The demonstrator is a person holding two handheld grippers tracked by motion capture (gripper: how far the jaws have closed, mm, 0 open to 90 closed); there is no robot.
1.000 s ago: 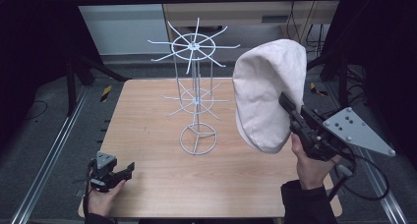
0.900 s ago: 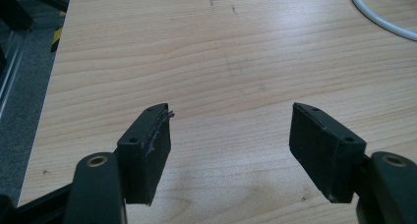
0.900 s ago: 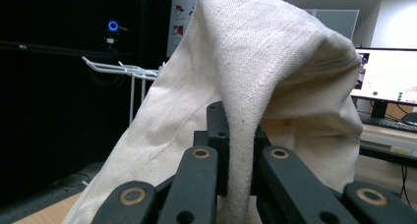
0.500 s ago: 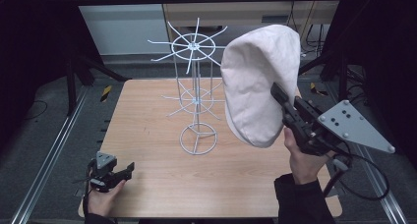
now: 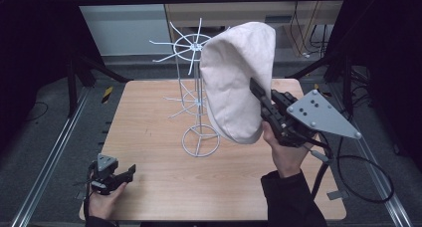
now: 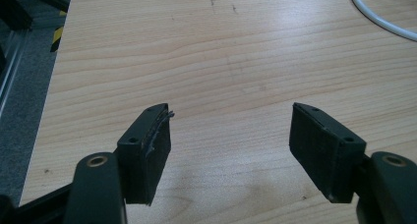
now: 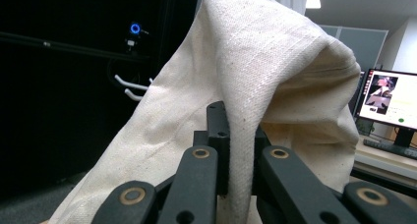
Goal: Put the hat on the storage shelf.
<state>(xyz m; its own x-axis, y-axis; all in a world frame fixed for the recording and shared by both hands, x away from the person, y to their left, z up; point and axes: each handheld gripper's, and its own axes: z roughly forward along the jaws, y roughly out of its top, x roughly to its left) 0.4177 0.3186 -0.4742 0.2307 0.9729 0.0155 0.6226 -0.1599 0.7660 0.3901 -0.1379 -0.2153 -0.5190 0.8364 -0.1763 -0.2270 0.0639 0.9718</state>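
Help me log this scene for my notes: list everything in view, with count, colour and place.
Cloth bag: one, cream, held up beside the top of the stand.
Wire stand: one, white, with spoked arms, standing mid-table on a ring base.
Table: one, light wood.
Monitor: one, lit, in the background of the right gripper view.
Left gripper: one, black, jaws apart, low over the table's near left corner.
Right gripper: one, black, jaws clamped on a fold of the bag.
Hands: two, left hand, right hand.
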